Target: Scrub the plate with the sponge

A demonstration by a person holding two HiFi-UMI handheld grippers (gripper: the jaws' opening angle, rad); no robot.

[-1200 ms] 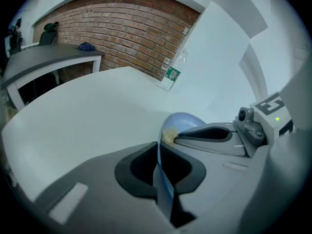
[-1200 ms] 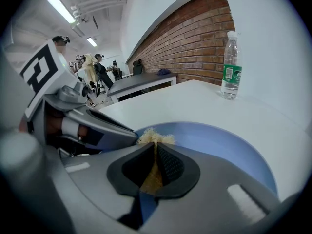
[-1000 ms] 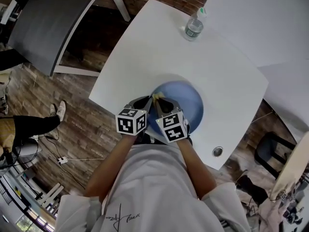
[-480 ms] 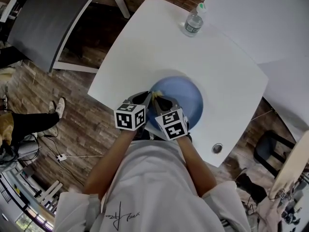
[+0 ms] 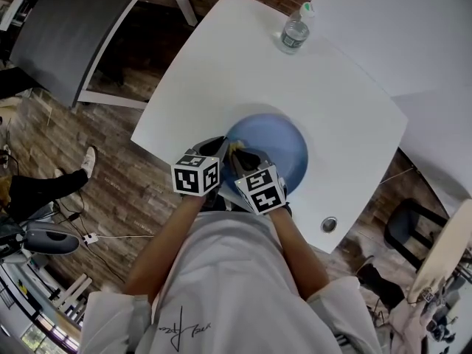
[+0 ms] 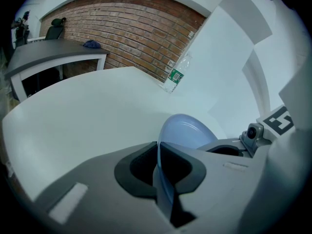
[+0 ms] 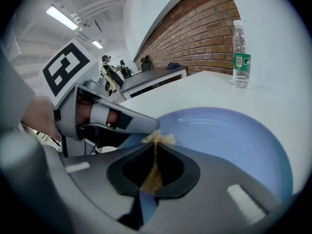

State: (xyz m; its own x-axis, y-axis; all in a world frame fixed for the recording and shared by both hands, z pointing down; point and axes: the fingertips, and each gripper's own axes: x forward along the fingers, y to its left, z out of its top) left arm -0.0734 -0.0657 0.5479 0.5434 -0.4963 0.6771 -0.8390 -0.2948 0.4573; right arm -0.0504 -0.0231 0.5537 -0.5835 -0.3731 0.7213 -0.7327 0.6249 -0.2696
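A blue plate (image 5: 271,150) is held above the near edge of the white table (image 5: 243,65), slightly tilted. My left gripper (image 5: 223,147) is shut on the plate's near-left rim; in the left gripper view the rim (image 6: 161,179) runs edge-on between the jaws. My right gripper (image 5: 237,153) is shut on a thin yellow sponge (image 7: 155,145), squeezed flat, its frayed tip at the plate's (image 7: 229,140) near-left part. Whether the tip touches the surface I cannot tell. The two grippers almost meet; the left gripper (image 7: 148,126) shows in the right gripper view.
A clear water bottle (image 5: 294,33) with a green label stands at the table's far side, also seen as the bottle (image 7: 241,55). A grey table (image 5: 66,35) stands at the left. A round grommet (image 5: 329,224) sits near the right front corner. Brick wall behind.
Plate and both grippers have drifted slightly left and toward me in the head view. Both grips are unchanged.
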